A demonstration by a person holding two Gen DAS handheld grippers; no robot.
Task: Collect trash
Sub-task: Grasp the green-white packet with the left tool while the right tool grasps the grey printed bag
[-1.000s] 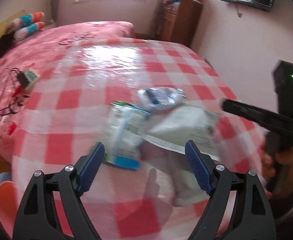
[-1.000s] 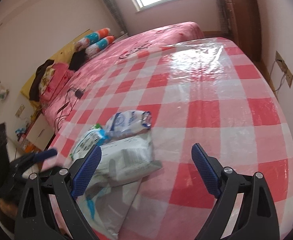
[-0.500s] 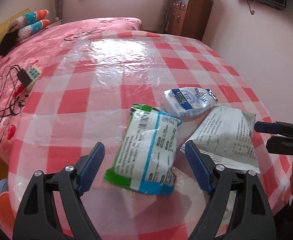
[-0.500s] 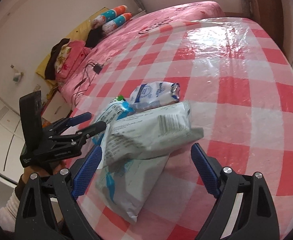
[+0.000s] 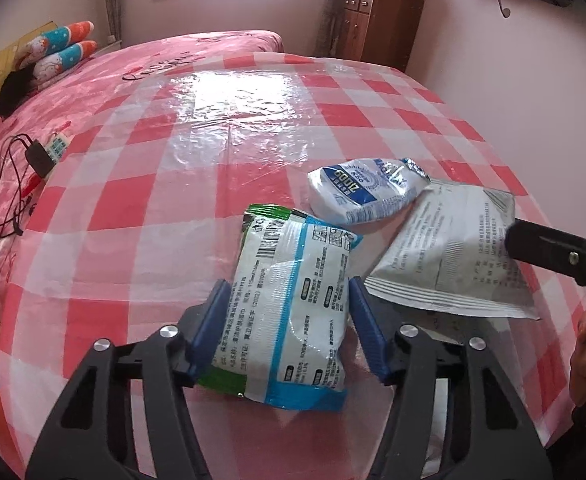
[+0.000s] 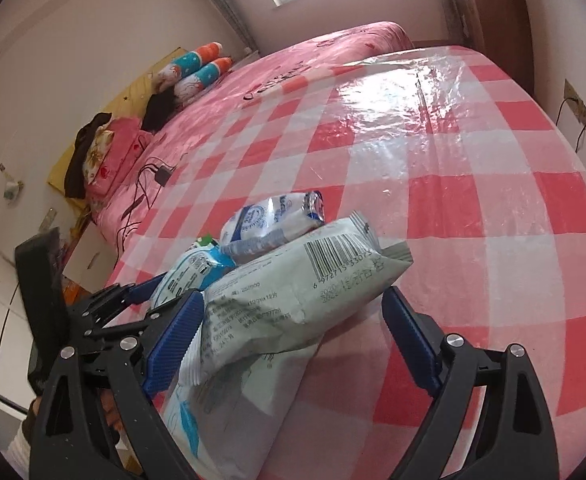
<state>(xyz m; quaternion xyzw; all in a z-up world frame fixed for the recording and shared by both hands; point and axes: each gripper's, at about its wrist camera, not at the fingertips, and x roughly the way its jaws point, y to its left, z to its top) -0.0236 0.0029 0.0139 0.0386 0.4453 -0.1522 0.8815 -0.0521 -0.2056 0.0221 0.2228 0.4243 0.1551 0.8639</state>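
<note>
Three empty packets lie near the front of a red-and-white checked table (image 5: 141,200). My left gripper (image 5: 289,320) has its blue pads on both sides of a white packet with green and blue ends (image 5: 289,304), closed in against it. A small white-and-blue pouch (image 5: 361,192) lies just beyond it. A grey-green packet with a barcode (image 6: 293,300) lies between the open jaws of my right gripper (image 6: 293,344), on top of a white plastic bag (image 6: 229,420). The grey-green packet also shows in the left wrist view (image 5: 457,248), as does one right gripper finger (image 5: 553,252).
A pink bed (image 5: 93,80) with pillows (image 5: 61,48) and a charger with cables (image 5: 37,156) stands left of the table. A brown wooden cabinet (image 5: 377,24) is at the back. A wall socket (image 6: 581,116) is on the right wall.
My left gripper moved forward and closed its jaws in around the green-and-blue packet. My right gripper moved in so the grey-green packet sits deeper between its open jaws.
</note>
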